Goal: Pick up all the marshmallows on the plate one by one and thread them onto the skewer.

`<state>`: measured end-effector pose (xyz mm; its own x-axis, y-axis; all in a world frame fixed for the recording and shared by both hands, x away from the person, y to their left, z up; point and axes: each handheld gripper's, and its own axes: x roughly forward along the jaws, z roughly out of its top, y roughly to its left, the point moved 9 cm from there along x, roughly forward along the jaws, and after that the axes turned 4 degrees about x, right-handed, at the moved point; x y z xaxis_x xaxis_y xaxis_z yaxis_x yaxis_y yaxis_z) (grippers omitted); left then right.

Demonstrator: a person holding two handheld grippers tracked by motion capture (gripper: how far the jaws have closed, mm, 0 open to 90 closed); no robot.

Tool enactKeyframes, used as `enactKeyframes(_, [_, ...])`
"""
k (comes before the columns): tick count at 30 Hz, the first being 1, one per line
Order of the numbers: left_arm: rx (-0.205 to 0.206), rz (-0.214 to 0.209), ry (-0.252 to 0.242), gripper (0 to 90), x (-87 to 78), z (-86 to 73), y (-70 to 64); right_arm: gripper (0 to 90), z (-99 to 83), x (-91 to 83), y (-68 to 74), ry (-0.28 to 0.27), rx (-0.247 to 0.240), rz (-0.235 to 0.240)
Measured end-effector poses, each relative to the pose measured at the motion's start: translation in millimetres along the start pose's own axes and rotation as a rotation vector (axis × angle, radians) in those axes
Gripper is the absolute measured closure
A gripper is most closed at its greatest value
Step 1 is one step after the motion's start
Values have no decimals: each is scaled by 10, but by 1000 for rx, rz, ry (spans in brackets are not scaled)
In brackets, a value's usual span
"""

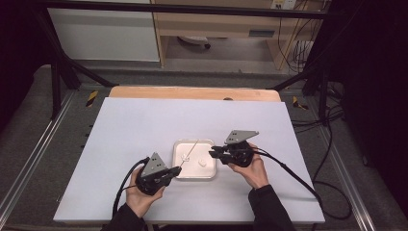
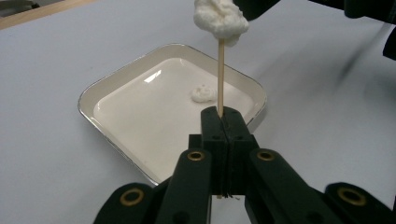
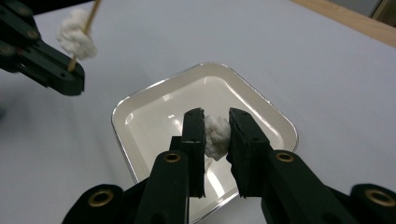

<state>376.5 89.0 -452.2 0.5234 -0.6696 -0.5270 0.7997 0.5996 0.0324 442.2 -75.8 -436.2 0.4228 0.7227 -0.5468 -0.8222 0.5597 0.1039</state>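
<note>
Down on the white worktop [image 1: 144, 125], seen from the high view, a shallow square cream dish with a metal rim [image 1: 179, 172] sits a little toward the near edge, about midway between the side edges. The left gripper [image 1: 174, 171] is held at the dish's near left corner, and a thin wooden skewer [image 1: 191, 149] runs from its fingers up and across the dish. A small white fluffy lump [image 1: 185, 156] rides on the skewer over the dish, and a second white lump [image 1: 202, 162] lies by the dish's right side. The right gripper [image 1: 214, 153] comes in from the right, its fingers just over the dish's right rim.

From the left gripper view, the two black fingers [image 2: 214, 135] are pressed together on the lower end of the skewer [image 2: 220, 79], which stands upright out of them. The speared lump [image 2: 220, 19] sits at the skewer's top, above the dish [image 2: 116, 86]. The other lump [image 2: 203, 93] rests on the dish floor beyond the fingers.

From the right gripper view, the fingers [image 3: 194, 135] stand part-way apart with the second lump [image 3: 216, 135] between them, both pads touching its sides, above the dish [image 3: 154, 100]. Farther off at upper left, the left gripper [image 3: 70, 79] holds the skewer [image 3: 92, 14] with its lump [image 3: 74, 37] threaded just above its fingers.
</note>
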Motion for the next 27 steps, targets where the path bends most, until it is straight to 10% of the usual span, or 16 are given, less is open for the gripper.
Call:
enactKeyframes(18, [26, -21, 3, 892, 27, 18, -90, 772, 433, -575, 124, -235, 128, 75])
enactKeyframes(27, [44, -27, -1, 892, 24, 37, -134, 773, 584, -549, 219, -276, 155, 134])
